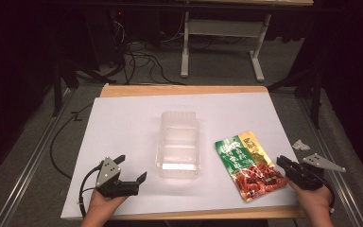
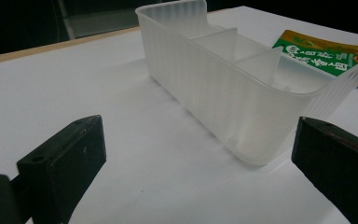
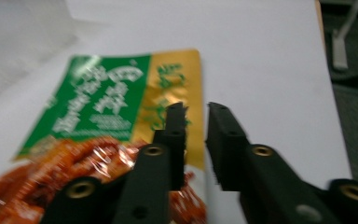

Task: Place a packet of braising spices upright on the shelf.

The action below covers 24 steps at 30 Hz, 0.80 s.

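A clear plastic container [image 1: 178,144] with inner dividers stands in the middle of the white sheet. Right of it lies a flat snack packet [image 1: 249,163], green and gold at the top and red below. My left gripper [image 1: 132,167] rests near the front left, wide open and empty. In the left gripper view its jaws [image 2: 198,135] frame the container's near corner [image 2: 223,79] without touching it. My right gripper [image 1: 283,164] sits at the packet's right edge. In the right gripper view the jaws [image 3: 196,109] hover over the packet's gold edge [image 3: 177,74], a narrow gap between them.
The white sheet [image 1: 123,123] covers a wooden table [image 1: 184,90]. A crumpled scrap [image 1: 301,144] lies on the grey surface to the right. Metal rails run along both sides. Cables and a white table frame [image 1: 185,42] stand on the floor behind.
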Each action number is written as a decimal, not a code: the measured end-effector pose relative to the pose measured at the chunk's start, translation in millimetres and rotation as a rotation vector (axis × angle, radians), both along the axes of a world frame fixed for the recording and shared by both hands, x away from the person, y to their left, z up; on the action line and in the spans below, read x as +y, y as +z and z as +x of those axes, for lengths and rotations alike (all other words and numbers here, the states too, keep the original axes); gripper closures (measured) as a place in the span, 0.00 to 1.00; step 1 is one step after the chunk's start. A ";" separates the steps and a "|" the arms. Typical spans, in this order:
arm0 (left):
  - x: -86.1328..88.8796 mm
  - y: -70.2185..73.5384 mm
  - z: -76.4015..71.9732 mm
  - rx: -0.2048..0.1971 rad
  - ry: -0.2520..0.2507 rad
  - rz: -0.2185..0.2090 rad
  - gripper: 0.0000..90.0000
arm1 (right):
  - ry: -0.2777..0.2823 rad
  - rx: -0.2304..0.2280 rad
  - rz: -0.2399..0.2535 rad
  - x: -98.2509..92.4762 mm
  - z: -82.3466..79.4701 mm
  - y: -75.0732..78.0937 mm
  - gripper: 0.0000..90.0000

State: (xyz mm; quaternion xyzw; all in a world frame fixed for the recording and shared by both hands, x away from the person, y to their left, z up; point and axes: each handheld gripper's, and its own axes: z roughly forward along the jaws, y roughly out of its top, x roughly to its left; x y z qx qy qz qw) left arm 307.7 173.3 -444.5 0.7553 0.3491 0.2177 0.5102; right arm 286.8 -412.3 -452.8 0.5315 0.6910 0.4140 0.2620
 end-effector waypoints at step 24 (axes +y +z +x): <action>-7.9 -0.8 5.1 -0.002 -0.036 0.011 0.05 | 0.026 0.206 -0.078 -1.3 -1.8 -18.3 1.00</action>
